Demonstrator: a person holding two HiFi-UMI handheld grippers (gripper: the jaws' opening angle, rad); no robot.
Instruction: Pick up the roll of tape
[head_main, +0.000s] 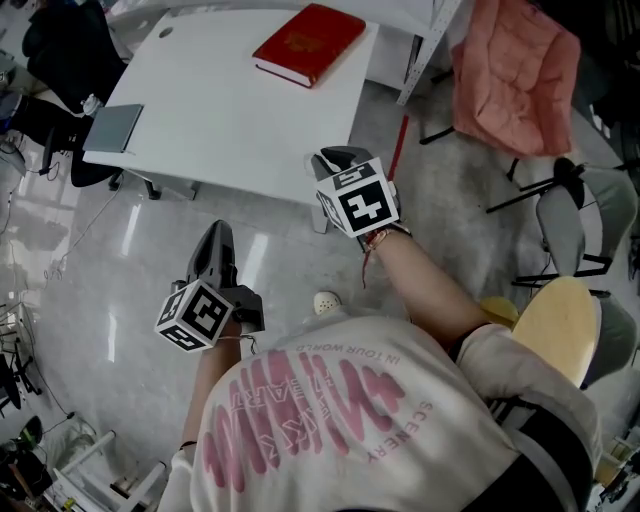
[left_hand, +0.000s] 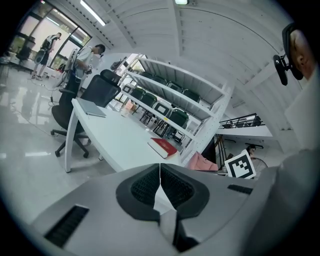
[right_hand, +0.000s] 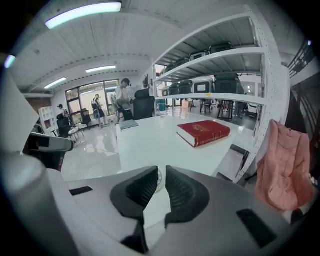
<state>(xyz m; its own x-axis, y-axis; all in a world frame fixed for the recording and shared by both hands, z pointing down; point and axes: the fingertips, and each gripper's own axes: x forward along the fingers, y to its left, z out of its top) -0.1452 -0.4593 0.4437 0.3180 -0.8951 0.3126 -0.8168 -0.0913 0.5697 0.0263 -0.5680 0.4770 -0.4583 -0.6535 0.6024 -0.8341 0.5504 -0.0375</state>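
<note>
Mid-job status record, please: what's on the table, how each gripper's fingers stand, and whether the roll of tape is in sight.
table: white table holding a red book and a grey notebook
left gripper: fingers together, nothing between them
right gripper: fingers a narrow gap apart, pointing over the table
roll of tape: not clearly seen; a small pale round thing shows through the right gap, too little to identify

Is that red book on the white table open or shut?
Shut. The red book lies flat on the white table, cover facing up, no pages spread.
</note>
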